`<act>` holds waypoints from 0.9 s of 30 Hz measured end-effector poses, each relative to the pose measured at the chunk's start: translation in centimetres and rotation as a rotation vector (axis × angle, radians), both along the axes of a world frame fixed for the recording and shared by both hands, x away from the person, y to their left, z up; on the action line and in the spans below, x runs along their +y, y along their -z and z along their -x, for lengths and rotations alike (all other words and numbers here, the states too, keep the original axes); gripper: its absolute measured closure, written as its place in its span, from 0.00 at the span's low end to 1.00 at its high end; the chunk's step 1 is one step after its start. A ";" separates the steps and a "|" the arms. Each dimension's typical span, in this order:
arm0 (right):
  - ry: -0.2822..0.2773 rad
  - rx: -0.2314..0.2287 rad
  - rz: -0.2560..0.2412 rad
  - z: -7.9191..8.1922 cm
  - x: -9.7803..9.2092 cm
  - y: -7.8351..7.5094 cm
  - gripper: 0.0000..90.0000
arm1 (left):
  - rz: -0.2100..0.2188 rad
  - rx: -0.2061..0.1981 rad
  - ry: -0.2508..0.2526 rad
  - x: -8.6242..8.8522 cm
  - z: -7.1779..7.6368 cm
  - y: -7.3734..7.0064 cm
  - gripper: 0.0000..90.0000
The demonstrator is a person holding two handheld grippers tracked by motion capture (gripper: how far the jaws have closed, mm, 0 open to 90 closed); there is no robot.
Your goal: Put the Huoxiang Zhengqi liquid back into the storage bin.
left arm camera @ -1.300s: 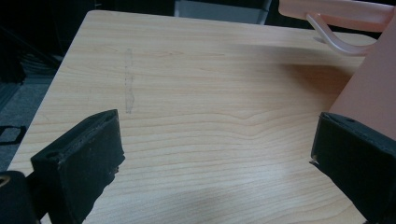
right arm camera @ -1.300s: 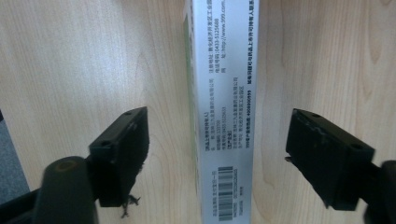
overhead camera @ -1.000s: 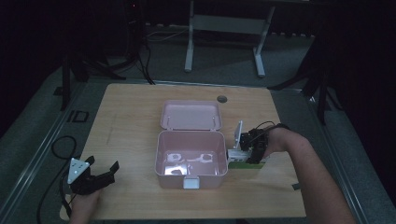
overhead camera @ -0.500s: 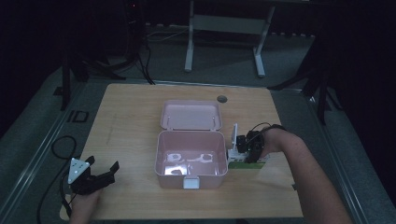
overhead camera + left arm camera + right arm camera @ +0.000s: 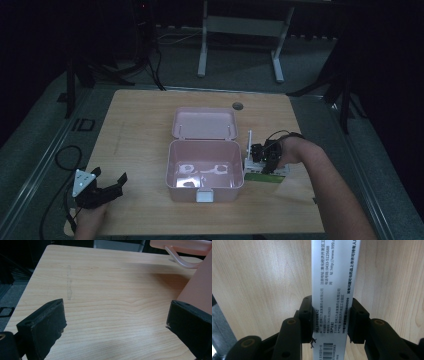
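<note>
The right gripper (image 5: 263,161) clamps a medicine carton (image 5: 333,290) near the table's right edge, beside the open pink box (image 5: 204,172). Next comes lifting it over the box wall (judging by the layout). The left gripper (image 5: 102,188) rests wide open, holding nothing, at the front-left corner.

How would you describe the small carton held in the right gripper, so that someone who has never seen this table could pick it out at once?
Start at the open pink box in the middle of the wooden table. Just beside its right wall lies a small carton, with the right gripper closed on its narrow sides. It is white with a green edge and printed text with a barcode, unlike the plain pink box beside it.
</note>
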State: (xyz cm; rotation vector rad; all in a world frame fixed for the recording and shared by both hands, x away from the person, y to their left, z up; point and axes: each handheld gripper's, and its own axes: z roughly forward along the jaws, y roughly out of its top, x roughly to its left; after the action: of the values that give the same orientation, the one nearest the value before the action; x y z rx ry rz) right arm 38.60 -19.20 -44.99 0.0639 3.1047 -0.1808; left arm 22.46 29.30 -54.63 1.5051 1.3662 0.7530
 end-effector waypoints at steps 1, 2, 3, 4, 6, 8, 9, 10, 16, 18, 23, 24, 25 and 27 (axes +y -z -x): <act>0.011 -0.002 0.000 0.0 0.0 -0.1 0.69 | 0.000 0.000 0.000 0.0 0.0 0.0 0.03; 0.024 -0.001 -0.003 0.0 0.0 -0.4 0.69 | 0.000 0.000 -0.001 0.0 0.0 0.0 0.03; 0.035 0.000 -0.010 0.0 -0.1 -0.7 0.69 | 0.000 0.001 -0.001 0.0 0.0 0.0 0.03; 0.043 0.001 -0.019 0.0 -0.1 -1.0 0.69 | 0.000 0.001 -0.002 0.0 0.0 0.0 0.03; 0.046 -0.001 -0.033 0.0 -0.3 -1.8 0.69 | 0.002 0.000 -0.002 0.0 0.0 0.0 0.03; 0.049 -0.002 -0.033 0.1 -0.3 -2.3 0.69 | 0.002 -0.001 -0.003 0.1 0.0 0.0 0.03; 0.054 -0.010 -0.031 0.3 -0.4 -3.2 0.69 | 0.004 -0.002 -0.004 0.1 0.0 0.0 0.03; 0.053 -0.018 -0.031 0.4 -0.4 -3.7 0.69 | 0.004 -0.002 -0.004 0.1 0.0 0.0 0.03; 0.076 -0.047 -0.051 1.1 -0.5 -7.1 0.69 | 0.008 -0.002 -0.008 0.1 0.0 0.0 0.03; 0.089 -0.057 -0.054 1.4 -0.5 -8.0 0.69 | 0.009 -0.002 -0.010 0.1 0.0 0.0 0.03; 0.067 -0.070 -0.061 2.6 -0.1 -10.2 0.69 | 0.008 -0.001 -0.010 0.1 0.0 0.0 0.03; 0.060 -0.073 -0.061 2.9 0.1 -10.6 0.69 | 0.008 -0.001 -0.010 0.1 0.0 0.0 0.03; 0.053 -0.075 -0.058 3.1 0.3 -10.9 0.69 | 0.008 0.000 -0.011 0.1 0.0 0.0 0.03; 0.040 -0.078 -0.048 3.6 0.7 -11.5 0.69 | 0.007 -0.003 -0.011 0.1 0.0 0.0 0.03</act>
State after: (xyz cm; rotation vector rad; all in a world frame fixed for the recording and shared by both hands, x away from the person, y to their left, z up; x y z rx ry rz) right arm 35.00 -18.47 -33.46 0.1314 3.0313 -0.1015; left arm 22.41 29.38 -54.62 1.4915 1.3747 0.7558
